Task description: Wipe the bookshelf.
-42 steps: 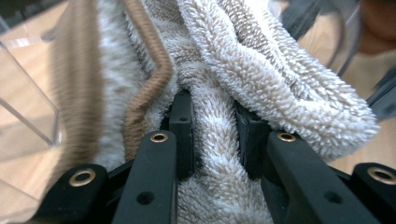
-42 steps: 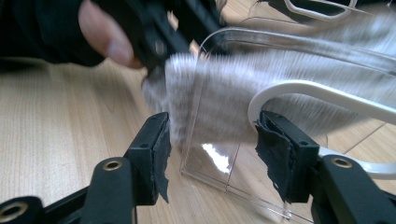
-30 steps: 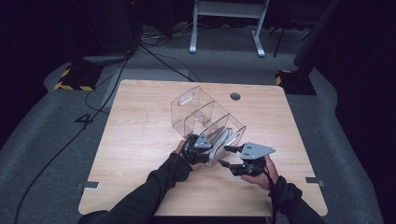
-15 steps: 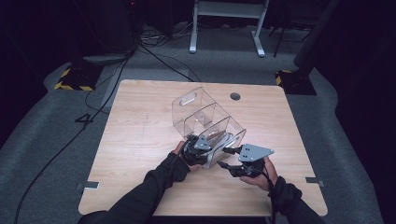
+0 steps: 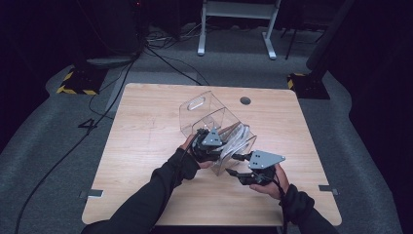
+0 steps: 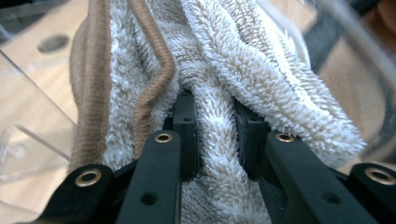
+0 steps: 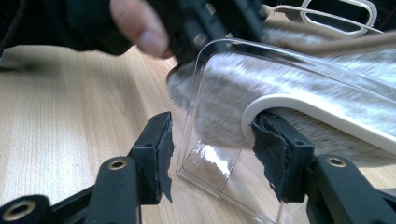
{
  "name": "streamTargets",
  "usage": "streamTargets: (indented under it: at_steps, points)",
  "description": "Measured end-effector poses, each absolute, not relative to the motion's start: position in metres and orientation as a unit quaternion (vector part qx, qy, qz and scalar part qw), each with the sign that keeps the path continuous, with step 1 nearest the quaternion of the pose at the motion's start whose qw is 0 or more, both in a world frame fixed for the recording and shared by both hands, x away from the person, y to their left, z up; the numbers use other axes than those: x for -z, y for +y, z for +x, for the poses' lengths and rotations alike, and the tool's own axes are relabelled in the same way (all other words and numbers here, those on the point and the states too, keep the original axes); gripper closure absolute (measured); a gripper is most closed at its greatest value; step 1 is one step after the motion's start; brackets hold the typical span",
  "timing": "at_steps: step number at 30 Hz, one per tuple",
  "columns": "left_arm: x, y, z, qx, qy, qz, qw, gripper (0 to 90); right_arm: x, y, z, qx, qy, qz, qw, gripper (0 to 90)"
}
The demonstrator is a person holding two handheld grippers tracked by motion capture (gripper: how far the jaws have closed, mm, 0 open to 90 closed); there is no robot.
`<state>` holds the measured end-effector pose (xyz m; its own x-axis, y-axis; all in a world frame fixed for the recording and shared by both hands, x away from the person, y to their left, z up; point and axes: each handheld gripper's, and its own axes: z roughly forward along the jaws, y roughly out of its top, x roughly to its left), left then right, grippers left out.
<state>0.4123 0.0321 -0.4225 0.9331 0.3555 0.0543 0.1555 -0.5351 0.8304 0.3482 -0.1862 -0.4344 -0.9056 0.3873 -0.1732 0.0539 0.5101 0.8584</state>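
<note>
Here, in the high view, a clear plastic bin (image 5: 214,122) lies tipped on the wooden counter (image 5: 146,146) with a beige towel (image 5: 233,139) inside, the left hand-held gripper (image 5: 207,146) at its open mouth and the right hand-held gripper (image 5: 238,165) against its near corner; compared with a second ago the left one has risen a little, drawing the towel toward the opening. In the left gripper view the jaws are clamped on a fold of the towel (image 6: 219,102), the bin's clear wall (image 6: 28,102) beside it. In the right gripper view the jaws stand apart astride the bin's corner (image 7: 205,154), one pad (image 7: 275,149) tucked under its white handle rim, though I cannot tell if they press, and the towel (image 7: 280,88) shows through the wall.
</note>
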Motion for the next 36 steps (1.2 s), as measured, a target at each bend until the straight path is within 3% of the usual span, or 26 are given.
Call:
streamTargets:
  at_steps: [16, 36]
  points:
    - [0.435, 0.021, 0.407, -0.138, 0.168, 0.867, 0.448, 74.9, 0.436, -0.185, 0.346, -0.477, 0.853, 0.126, 0.169, 47.9]
    - [0.487, 0.029, 0.405, -0.084, 0.195, 0.884, 0.416, 75.5, 0.434, -0.194, 0.341, -0.479, 0.853, 0.122, 0.166, 46.1]
